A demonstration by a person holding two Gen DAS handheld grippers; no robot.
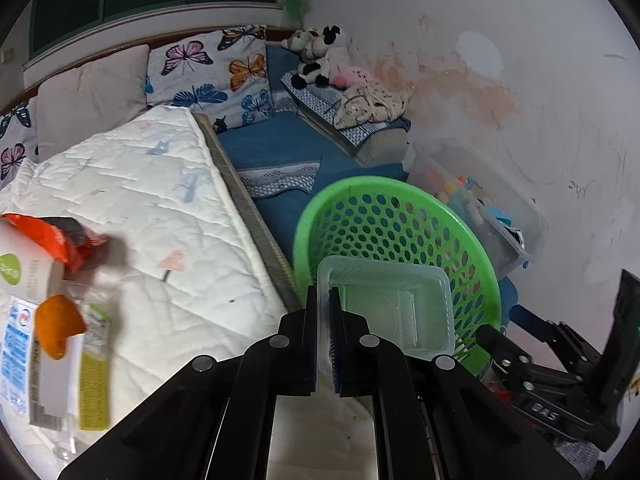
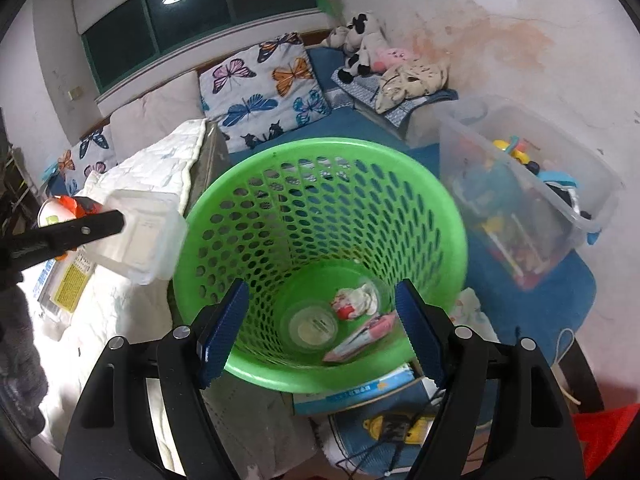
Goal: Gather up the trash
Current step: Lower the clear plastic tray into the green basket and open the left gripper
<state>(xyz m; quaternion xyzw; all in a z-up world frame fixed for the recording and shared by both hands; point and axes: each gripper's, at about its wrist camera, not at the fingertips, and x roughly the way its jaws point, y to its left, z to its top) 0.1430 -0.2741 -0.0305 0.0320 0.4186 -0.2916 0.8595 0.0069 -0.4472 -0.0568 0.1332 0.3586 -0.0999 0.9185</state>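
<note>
The left gripper (image 1: 324, 300) pinches the near wall of a clear tray (image 1: 386, 308), which extends straight ahead, mouth up, just before the green basket (image 1: 320, 204). The right gripper (image 2: 322, 312) hangs spread and empty over that basket's mouth, trash at the bottom.

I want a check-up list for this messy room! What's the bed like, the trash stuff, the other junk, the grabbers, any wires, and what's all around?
Surface: white quilt on the bed.
Job's things: green basket holding wrappers and a lid; clear tray; orange wrapper on the quilt.
Clutter: toy bin, plush cow.
Grippers: left gripper shut on the tray's wall; right gripper open, empty, above the basket.
Cables: thin cords below the basket.
Surroundings: stained wall, dark window.
</note>
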